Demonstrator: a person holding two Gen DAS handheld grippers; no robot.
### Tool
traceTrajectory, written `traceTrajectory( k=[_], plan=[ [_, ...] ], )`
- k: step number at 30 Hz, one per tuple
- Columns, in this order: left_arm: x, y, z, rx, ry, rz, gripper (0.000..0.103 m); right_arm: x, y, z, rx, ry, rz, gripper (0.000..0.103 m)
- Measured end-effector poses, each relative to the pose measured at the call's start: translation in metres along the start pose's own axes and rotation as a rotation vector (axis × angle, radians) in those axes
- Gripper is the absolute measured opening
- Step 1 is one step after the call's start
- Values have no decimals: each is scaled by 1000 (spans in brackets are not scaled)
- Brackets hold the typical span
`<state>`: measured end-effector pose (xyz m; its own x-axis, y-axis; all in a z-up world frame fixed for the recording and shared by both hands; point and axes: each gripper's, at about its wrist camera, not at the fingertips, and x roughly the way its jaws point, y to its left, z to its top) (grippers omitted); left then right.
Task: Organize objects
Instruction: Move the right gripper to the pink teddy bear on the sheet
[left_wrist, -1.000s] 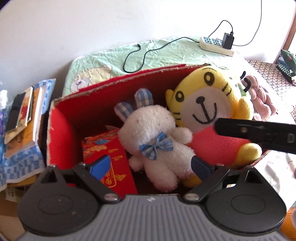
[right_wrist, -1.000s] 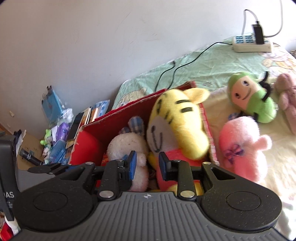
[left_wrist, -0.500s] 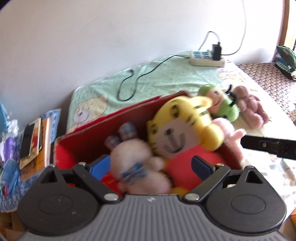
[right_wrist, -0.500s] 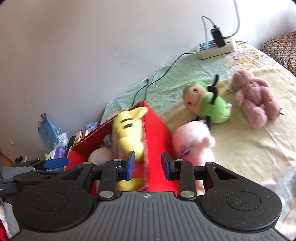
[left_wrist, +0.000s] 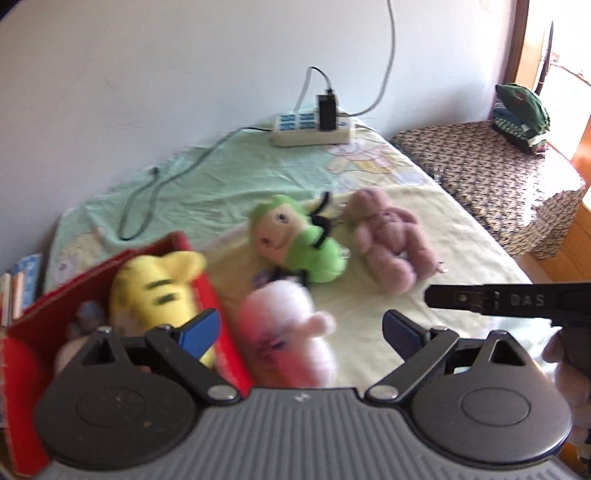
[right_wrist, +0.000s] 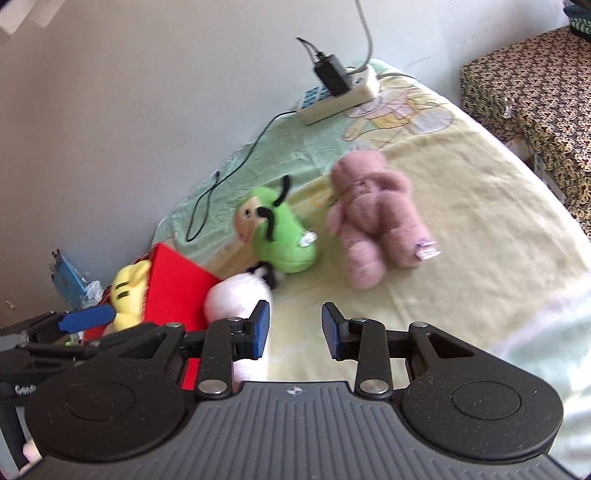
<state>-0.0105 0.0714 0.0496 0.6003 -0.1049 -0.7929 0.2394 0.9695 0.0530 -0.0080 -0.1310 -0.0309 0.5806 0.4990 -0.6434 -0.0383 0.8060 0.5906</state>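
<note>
- Both cameras have swung off the red box (left_wrist: 218, 291) and rightward over the bed (right_wrist: 480, 236); a second ago the view looked down into the box at the tiger and a white rabbit.
- That suggests the tiger's placing is finished: the yellow tiger (left_wrist: 155, 291) sits in the box, and three toys remain loose on the bed.
- Left claw (left_wrist: 301, 325) is spread wide and empty; right claw (right_wrist: 294, 328) is parted, also empty.
- Pale pink toy (right_wrist: 236, 295) lies nearest, touching the box's outer right wall, just left of the right claw; it is blurred, so its facing is unclear.
- Green toy (right_wrist: 280, 236) lies beyond it, long axis running near-right to far-left, face at the far-left end.
- Mauve bear (right_wrist: 373, 218) lies right of the green toy, head far, legs toward the camera.
- Likely next pick: the pale pink toy.
</note>
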Motion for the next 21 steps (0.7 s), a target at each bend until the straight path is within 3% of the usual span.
traceTrajectory(
  k=[5,13,21],
  plan=[
    [32,-36,4,-26,-5,-105,95,7,-42,19,26,32,-5,35],
    [88,-70,13,10,113,-100,95,16,-71,40,41,62,10,35],
    [116,-81,16,-10,186,-83,95,26,-86,46,63,100,26,35]
  ],
)
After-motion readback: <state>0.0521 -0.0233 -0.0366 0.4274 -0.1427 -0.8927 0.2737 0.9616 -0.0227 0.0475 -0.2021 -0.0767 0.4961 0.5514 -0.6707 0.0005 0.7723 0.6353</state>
